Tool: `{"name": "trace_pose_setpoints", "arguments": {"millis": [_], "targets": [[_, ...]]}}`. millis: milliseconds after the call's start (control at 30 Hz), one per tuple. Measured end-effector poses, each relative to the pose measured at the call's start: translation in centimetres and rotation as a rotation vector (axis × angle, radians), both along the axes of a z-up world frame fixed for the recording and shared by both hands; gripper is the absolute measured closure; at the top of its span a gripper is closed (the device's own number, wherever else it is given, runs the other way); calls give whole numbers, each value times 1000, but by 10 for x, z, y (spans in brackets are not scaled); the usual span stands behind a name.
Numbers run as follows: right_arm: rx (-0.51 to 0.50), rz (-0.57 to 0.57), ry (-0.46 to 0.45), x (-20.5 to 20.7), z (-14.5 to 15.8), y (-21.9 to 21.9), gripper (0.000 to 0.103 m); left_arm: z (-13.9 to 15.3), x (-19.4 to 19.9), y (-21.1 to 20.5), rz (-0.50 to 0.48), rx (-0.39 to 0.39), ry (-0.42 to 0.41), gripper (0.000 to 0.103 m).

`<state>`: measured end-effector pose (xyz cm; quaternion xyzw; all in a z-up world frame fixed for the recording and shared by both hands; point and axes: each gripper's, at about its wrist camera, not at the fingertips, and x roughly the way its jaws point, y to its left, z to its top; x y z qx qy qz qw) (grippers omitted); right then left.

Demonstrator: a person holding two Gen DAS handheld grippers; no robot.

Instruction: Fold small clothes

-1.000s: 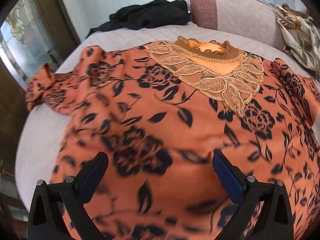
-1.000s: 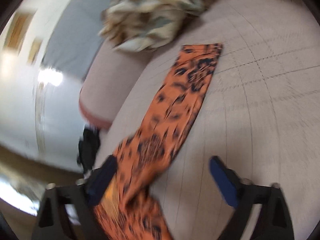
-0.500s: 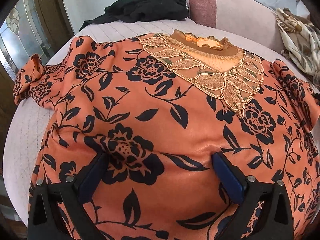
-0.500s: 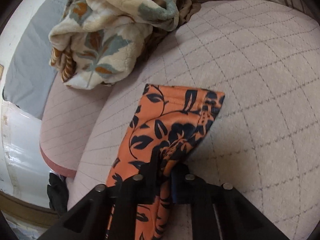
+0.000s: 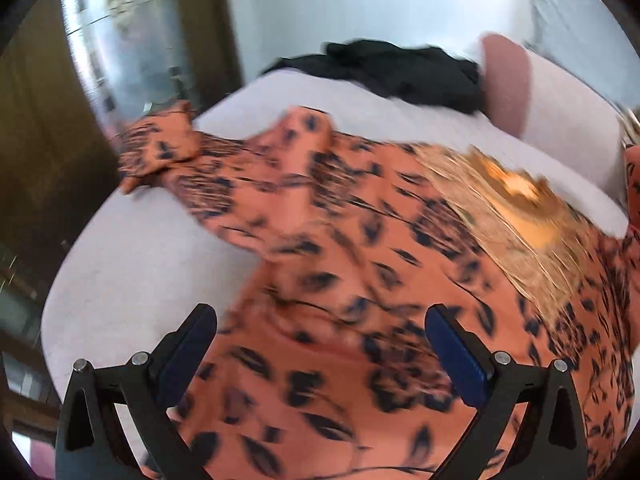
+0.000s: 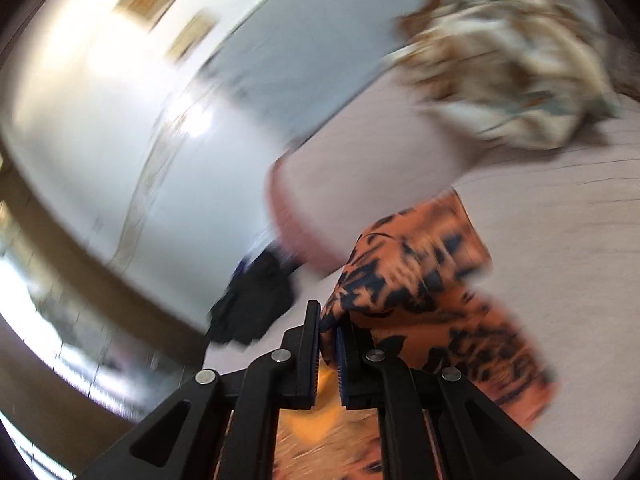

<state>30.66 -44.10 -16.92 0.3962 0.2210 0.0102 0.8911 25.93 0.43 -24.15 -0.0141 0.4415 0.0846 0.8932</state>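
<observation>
The right gripper (image 6: 328, 344) is clamped on the sleeve (image 6: 420, 276) of the orange flowered blouse (image 5: 360, 280), its jaws together with a bunch of cloth pinched between them; the left gripper (image 5: 320, 344) hangs with its jaws wide apart above the blouse body, gripping nothing. The blouse lies spread over the pale quilted bed (image 5: 152, 248), filling the left view from 6 o'clock up toward 3, its far sleeve crumpled at 10 o'clock near the bed's edge. The biggest risk, I judge, is that pulling the sleeve across drags the whole unpinned body and rucks it. Next, the thin slippery cloth could slide out of the narrow pinch mid-swing. Smaller: the sleeve may land twisted, or brush the black garment (image 5: 400, 68) at 12 o'clock or the patterned blanket (image 6: 512, 52) at 1 o'clock in the right view.
</observation>
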Motion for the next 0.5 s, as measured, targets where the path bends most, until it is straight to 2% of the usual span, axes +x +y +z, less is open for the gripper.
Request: {"name": "trace_pose_setpoints", "arguments": {"millis": [100, 133, 300, 333, 367, 433, 500], "targets": [[-50, 110, 14, 26, -3, 76, 96, 4, 1, 21, 60, 23, -18, 0], [-50, 156, 29, 38, -12, 107, 96, 6, 2, 29, 79, 25, -20, 0], [6, 303, 136, 66, -65, 209, 91, 5, 5, 65, 194, 5, -12, 0], [10, 337, 171, 75, -78, 224, 86, 4, 6, 72, 219, 1, -7, 0], [25, 378, 211, 82, -92, 238, 77, 2, 8, 79, 246, -6, -1, 0], [94, 443, 262, 83, -114, 254, 13, -1, 10, 93, 300, -31, 18, 0], [173, 458, 258, 73, -132, 256, 9, -3, 10, 106, 340, -74, 35, 0]]}}
